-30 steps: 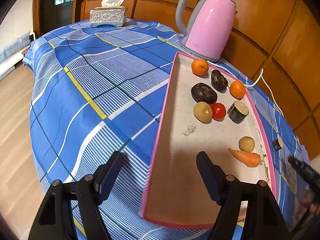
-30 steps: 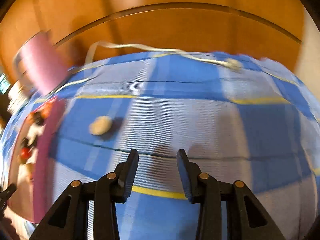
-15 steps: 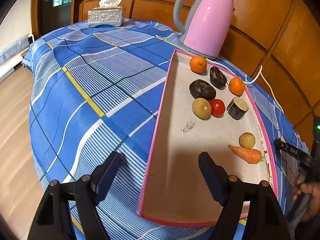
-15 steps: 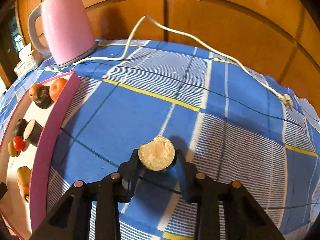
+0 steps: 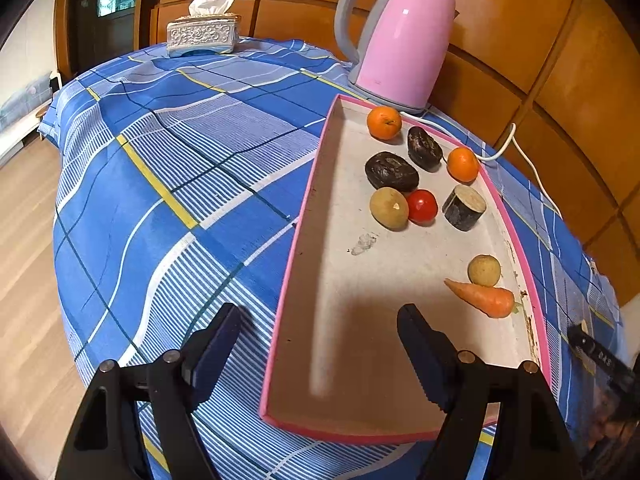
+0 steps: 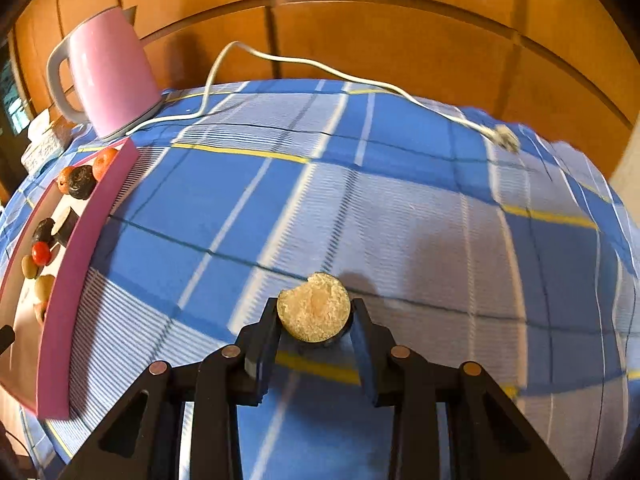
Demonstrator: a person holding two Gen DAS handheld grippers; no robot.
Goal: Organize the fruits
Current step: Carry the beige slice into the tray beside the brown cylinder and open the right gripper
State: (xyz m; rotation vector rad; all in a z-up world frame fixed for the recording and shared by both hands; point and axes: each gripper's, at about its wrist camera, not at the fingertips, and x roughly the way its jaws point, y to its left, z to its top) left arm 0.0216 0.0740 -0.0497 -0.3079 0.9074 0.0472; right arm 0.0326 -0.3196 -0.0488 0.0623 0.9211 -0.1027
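Tan-faced, dark-skinned, crumbly fruit slice [image 6: 314,311] with one nicked edge sitting pinched between right gripper [image 6: 314,334] jaws above blue plaid worktop [image 6: 400,208], left gripper [image 5: 320,354] jaws gaping wide over pink tray [image 5: 298,248] rim.

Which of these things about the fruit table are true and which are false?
1. The right hand-held gripper holds a round cut piece. True.
2. The left hand-held gripper grips the carrot. False: it is open and holds nothing.
3. Two oranges lie in the pink tray. True.
4. The kettle is green. False: it is pink with a grey handle.
5. The tomato lies on the blue cloth. False: it is inside the tray.
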